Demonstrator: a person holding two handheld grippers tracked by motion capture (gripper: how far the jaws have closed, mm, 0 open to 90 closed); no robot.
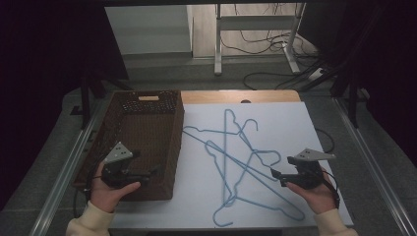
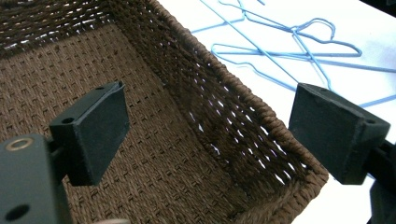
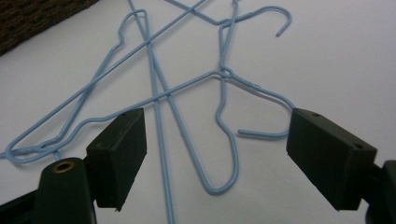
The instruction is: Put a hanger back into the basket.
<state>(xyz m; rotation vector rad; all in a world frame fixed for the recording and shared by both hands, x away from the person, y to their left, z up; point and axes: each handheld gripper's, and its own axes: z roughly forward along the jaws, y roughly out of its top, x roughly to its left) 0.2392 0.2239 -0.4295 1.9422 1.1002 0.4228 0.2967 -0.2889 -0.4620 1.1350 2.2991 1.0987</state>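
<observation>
A: Where are the blue wire hangers (image 1: pixel 236 162)?
B: Tangled in a loose pile on the white tabletop (image 1: pixel 295 123), just right of the brown wicker basket (image 1: pixel 147 142), their hooks and shoulders crossing over one another.

A: And the right gripper (image 1: pixel 273 175)?
B: It points at the pile's right edge with its jaws spread wide and nothing between them; in the right gripper view a hanger's neck and hook (image 3: pixel 224 116) lie straight ahead, so I judge it is lining up a first pick.

A: The left gripper (image 1: pixel 156 170)?
B: Also wide and empty, hovering over the basket's near right corner, probably waiting to steady the basket or take a hanger handed over.
</observation>
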